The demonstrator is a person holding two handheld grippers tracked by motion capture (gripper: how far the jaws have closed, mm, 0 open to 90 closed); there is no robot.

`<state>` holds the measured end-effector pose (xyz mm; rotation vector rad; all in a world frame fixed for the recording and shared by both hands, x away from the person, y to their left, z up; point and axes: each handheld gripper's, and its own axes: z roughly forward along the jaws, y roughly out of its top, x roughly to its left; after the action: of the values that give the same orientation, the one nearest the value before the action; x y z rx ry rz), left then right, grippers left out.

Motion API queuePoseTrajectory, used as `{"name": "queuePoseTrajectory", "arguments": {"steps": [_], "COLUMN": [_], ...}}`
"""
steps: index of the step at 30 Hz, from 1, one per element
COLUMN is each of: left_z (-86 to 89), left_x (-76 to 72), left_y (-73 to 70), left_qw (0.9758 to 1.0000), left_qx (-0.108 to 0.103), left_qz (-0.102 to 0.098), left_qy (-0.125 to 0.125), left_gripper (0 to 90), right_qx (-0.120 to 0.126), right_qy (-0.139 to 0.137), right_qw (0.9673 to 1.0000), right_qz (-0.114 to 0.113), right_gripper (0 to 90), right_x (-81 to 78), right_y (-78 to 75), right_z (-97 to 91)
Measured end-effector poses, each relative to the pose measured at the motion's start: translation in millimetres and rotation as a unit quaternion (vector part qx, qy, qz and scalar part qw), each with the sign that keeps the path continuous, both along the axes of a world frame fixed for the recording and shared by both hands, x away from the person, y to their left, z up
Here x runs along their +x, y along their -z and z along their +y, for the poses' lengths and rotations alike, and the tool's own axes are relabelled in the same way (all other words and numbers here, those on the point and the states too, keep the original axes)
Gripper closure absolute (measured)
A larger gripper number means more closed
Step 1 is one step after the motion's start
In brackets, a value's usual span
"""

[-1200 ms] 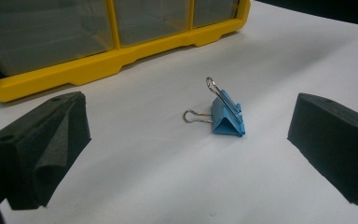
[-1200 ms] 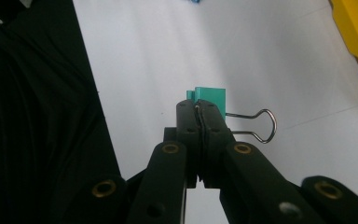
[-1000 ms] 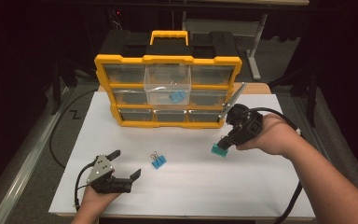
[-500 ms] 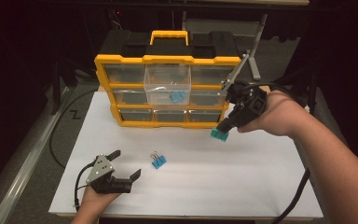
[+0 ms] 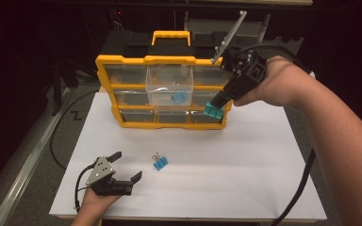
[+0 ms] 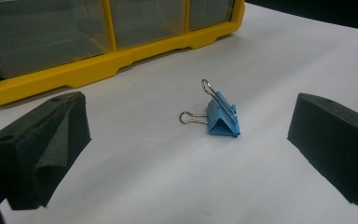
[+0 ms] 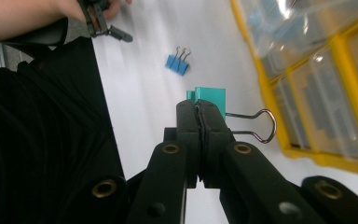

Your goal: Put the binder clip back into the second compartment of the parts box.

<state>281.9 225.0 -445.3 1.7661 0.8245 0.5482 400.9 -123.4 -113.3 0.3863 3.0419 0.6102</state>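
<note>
Right gripper [image 5: 215, 107] fingers pinched tight on teal binder clip [image 7: 210, 99] before yellow plastic organizer [image 5: 122, 61]; left gripper [image 5: 125, 165] fingers spread wide, empty, facing blue wire-handled clip [image 6: 222, 117] on white counter [image 5: 245, 165].

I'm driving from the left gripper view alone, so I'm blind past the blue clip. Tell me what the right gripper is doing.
Observer: The right gripper is shut on a teal binder clip, held up in front of the yellow organizer.
Operator: Report what's in the organizer.
Observer: Its middle clear drawer is pulled out, with one blue clip inside.
Operator: Confirm my own gripper.
Observer: The left gripper is open, low on the white board, left of the loose blue binder clip.
</note>
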Motion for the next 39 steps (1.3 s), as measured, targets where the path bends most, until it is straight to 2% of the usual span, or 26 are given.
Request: {"name": "queuePoseTrajectory", "arguments": {"steps": [8,14,20,24,27,29,30,32,33,34,35,36,37,39], "left_z": [0.3,0.8,1.4,1.0,0.8,0.8,0.8,0.8,0.8,0.6,0.5,0.5,0.4,0.0], "left_x": [0.3,0.6,0.4,0.9,1.0,0.8,0.6,0.6,0.7,0.7,0.7,0.8,0.9,1.4], "left_y": [0.2,0.3,0.2,0.6,0.6,0.4,0.3,0.3,0.4,0.7,0.8,0.8,0.8,1.0], "left_qw": [1.0000,1.0000,1.0000,1.0000,1.0000,1.0000,0.9999,0.9999,0.9999,0.9999,0.9999,0.9999,0.9999,0.9999], "left_qx": [0.000,0.000,-0.003,0.000,0.000,0.001,0.001,0.000,0.001,0.000,0.000,0.000,-0.001,0.000], "left_qz": [0.002,0.003,0.003,0.004,0.003,0.003,0.002,0.002,0.002,0.001,0.001,0.002,0.003,0.003], "left_qy": [0.002,0.004,0.004,0.007,0.008,0.010,0.010,0.012,0.012,0.011,0.012,0.012,0.013,0.013], "left_gripper": [0.4,0.4,0.3,0.4,0.3,0.4,0.4,0.3,0.3,0.3,0.3,0.3,0.3,0.3], "right_qx": [0.000,-0.004,-0.014,-0.011,-0.013,-0.023,-0.023,-0.032,-0.032,-0.037,-0.037,-0.030,-0.030,-0.026], "right_qy": [-0.008,-0.016,-0.026,-0.032,-0.034,-0.032,-0.032,-0.027,-0.027,-0.026,-0.026,-0.019,-0.019,-0.009], "right_qw": [0.9997,0.9991,0.9984,0.9981,0.9978,0.9975,0.9975,0.9977,0.9977,0.9982,0.9982,0.9987,0.9987,0.9987], "right_qz": [-0.024,-0.039,-0.047,-0.052,-0.056,-0.059,-0.059,-0.053,-0.053,-0.041,-0.041,-0.036,-0.036,-0.042], "right_gripper": [90.0,90.0,90.0,90.0,90.0,90.0,90.0,90.0,90.0,87.1,87.1,66.2,66.2,53.4], "right_x": [16.9,31.6,43.2,53.0,56.8,65.1,65.1,73.8,73.8,77.0,77.0,77.3,77.3,72.8], "right_y": [-35.9,-47.5,-47.3,-45.9,-43.6,-34.5,-34.5,-20.5,-20.5,-14.7,-14.7,-15.3,-15.3,-20.3], "right_z": [28.4,57.5,87.4,109.4,118.4,128.7,128.7,134.5,134.5,136.0,136.0,135.2,135.2,132.0]}}
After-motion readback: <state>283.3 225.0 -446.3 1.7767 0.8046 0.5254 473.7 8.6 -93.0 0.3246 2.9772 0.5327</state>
